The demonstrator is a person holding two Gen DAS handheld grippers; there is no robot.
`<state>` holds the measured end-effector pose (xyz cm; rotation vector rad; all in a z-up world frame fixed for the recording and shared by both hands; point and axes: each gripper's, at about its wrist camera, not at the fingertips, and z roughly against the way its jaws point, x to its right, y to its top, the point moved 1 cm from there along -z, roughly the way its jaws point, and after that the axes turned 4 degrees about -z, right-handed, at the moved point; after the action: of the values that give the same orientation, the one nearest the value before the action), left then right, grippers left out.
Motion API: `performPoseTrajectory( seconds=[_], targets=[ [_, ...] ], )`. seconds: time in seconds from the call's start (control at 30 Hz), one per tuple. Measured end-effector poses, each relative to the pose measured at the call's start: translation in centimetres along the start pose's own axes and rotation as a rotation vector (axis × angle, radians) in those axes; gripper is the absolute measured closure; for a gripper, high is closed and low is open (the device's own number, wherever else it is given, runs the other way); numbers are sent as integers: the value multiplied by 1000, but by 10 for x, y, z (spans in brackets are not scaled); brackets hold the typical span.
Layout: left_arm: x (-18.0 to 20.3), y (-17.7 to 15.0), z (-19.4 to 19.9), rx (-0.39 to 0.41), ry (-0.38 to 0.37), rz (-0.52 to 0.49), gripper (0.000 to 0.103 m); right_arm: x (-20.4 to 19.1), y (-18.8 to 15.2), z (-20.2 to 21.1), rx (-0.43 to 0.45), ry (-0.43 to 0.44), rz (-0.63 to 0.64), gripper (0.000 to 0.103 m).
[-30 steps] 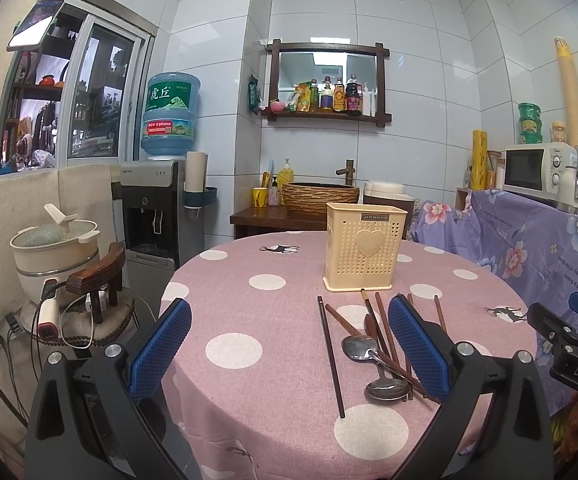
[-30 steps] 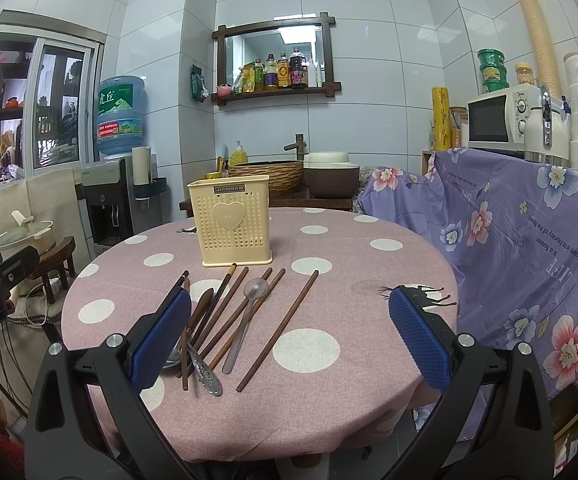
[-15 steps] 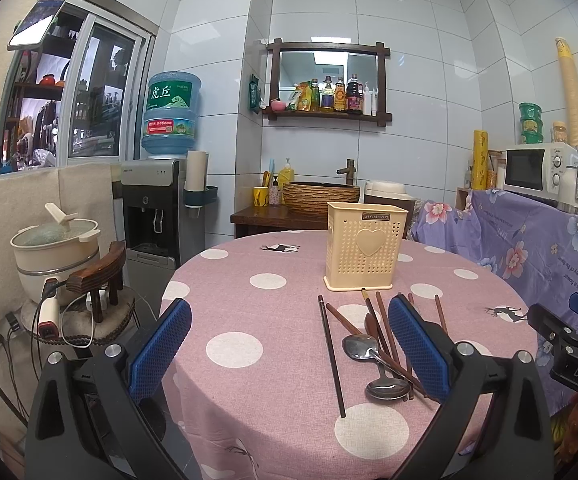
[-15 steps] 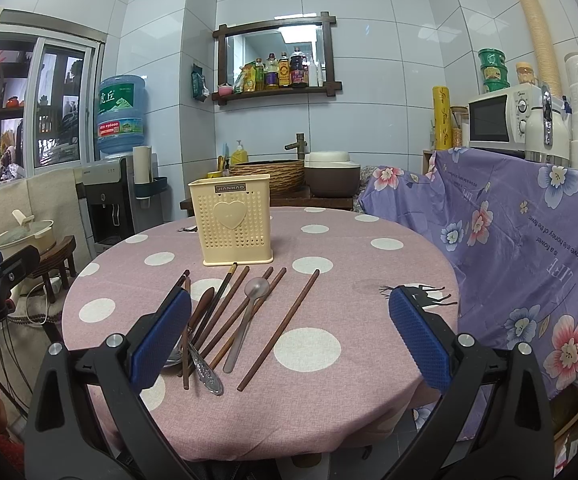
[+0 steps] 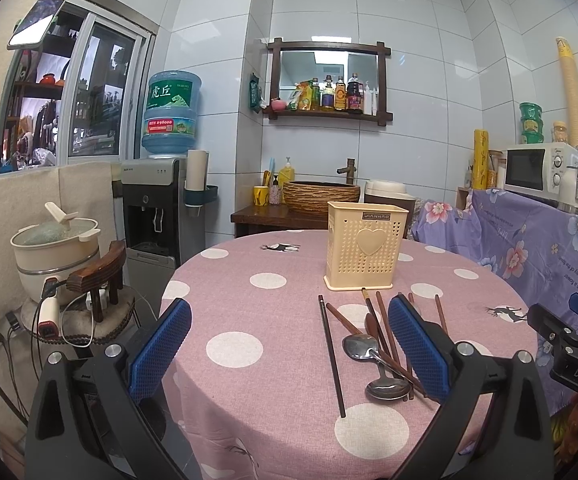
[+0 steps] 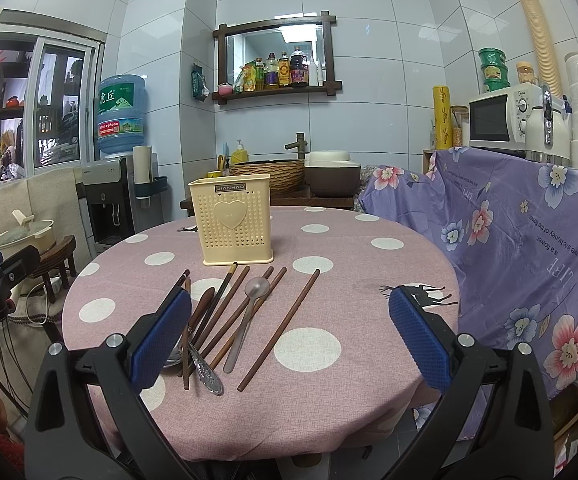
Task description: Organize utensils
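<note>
Now holds the left tool [image 5: 289, 320] low over the near edge of the desk [image 5: 249, 280], facing the cream utensil holder [image 5: 363, 252]. Keeps its blue pads [image 5: 161, 344] spread wide, pinching nothing. Holds the right tool [image 6: 289, 308] the same way: fingers far apart, empty, pointed at the same holder from slightly to its right.

Shows the holder upright on the pink polka-dot cloth, perforated, with a heart on its front wall. Cannot see inside it from either view.

Finds the utensils loose on the cloth just in front of the holder, on the near side, fanned out with their far ends pointing toward its base:
- a dark chopstick [image 5: 331, 352] apart on the left of the pile, running straight toward the near edge;
- a steel spoon [image 5: 359, 347] bowl-up, crossed over brown chopsticks [image 5: 383, 320], with a second spoon bowl [image 5: 387, 388] nearer the edge;
- in the right wrist view, a pale spoon [image 6: 256, 287] with its bowl toward the holder, a dark wooden spoon [image 6: 205, 300] to its left, and an embossed steel handle [image 6: 205, 368] nearest the edge;
- a lone brown chopstick [image 6: 281, 328] on the right of the pile, slanting away from the holder's right corner.

Puts nothing in contact with either tool.
</note>
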<state>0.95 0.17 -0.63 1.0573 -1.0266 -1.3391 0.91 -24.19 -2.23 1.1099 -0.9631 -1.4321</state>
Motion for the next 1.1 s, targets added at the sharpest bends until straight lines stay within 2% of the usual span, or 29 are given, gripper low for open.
performPoseTrajectory(
  seconds=[0.83, 0.93, 1.1],
  targets=[
    [-3, -8, -4, -17, -1, -4, 5, 1, -2, -4, -14, -5, 6, 5],
    [-4, -14, -12, -47, -10, -3, 5, -3, -18, -17, -36, -21, 14, 5],
    [-14, -24, -30, -131, -27, 38, 5, 7, -17, -36, -101, -69, 6, 5]
  ],
)
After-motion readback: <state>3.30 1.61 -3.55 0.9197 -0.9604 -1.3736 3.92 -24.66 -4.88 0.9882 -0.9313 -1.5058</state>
